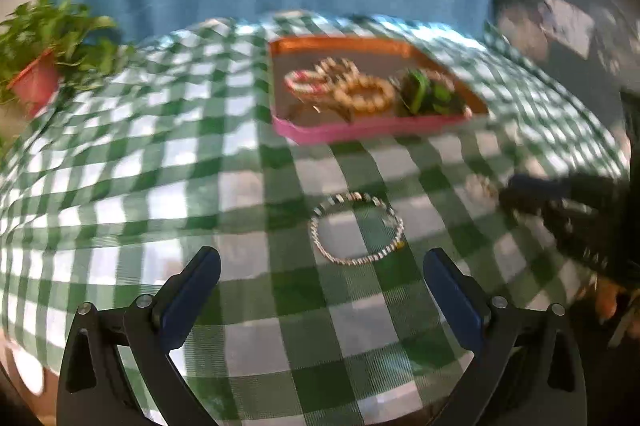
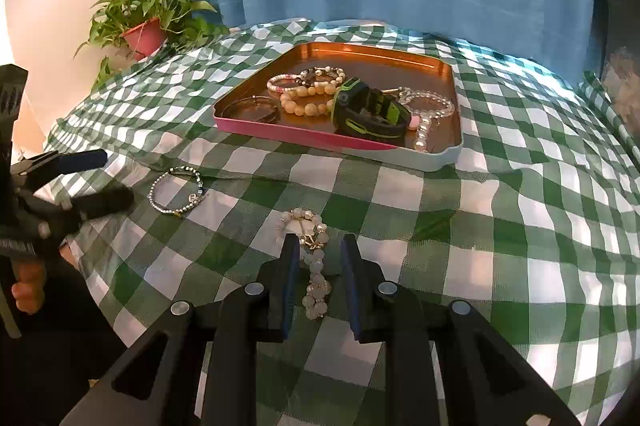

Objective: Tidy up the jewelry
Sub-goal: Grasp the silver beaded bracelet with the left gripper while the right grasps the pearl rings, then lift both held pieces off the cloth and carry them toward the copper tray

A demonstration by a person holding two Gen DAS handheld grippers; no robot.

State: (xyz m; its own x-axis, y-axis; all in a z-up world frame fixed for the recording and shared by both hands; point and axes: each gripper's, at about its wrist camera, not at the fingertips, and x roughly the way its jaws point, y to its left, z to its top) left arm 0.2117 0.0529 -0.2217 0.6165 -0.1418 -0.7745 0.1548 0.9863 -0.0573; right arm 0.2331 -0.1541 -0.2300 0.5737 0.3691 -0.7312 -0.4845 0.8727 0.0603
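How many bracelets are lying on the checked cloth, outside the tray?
2. A silver bead bracelet lies on the cloth just ahead of the left tongs. A pale pearly bracelet lies between the fingers of the right tongs. More could be hidden beyond the views.

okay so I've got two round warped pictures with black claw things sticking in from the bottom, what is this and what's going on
No robot here: a person holds a hand tool in each hand, each with a camera looking along its fingers. One picture is from the left claw, open and empty, hovering near a silver bracelet on the checked tablecloth. The other is from the right claw, its fingers either side of a pale bead bracelet, not visibly gripping. Behind sits a tray already holding bracelets and a green watch. A potted plant stands beyond.
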